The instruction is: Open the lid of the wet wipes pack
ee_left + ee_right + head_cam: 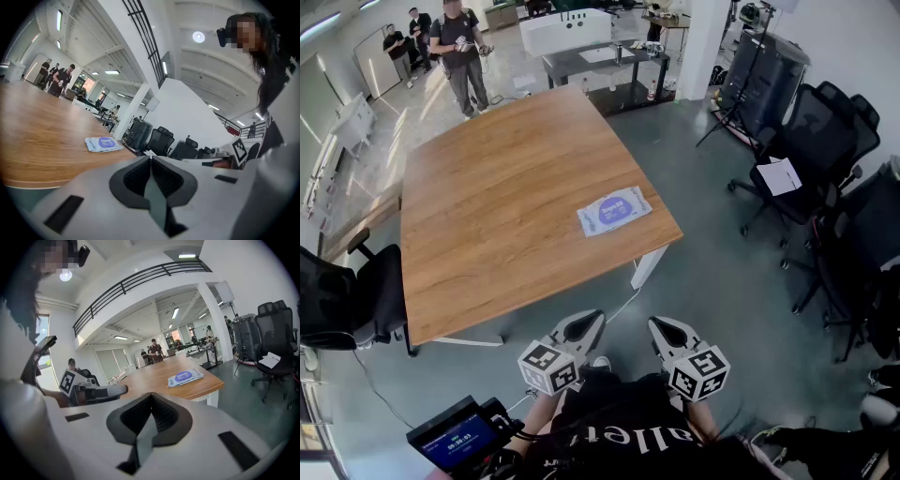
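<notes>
A flat wet wipes pack [614,211] with a purple oval lid lies near the right front corner of the wooden table [487,216]. It also shows in the left gripper view as the pack [103,144] and in the right gripper view as the pack [185,378]. My left gripper [589,322] and right gripper [661,325] hang side by side off the table's near edge, well short of the pack. Both are shut with nothing between the jaws. Each gripper's tip, left [150,158] and right [151,394], points toward the table.
Black office chairs [811,150] stand on the floor to the right, one more chair [347,300] at the table's left. People [461,52] stand far behind the table. A device with a blue screen [455,436] sits at my lower left.
</notes>
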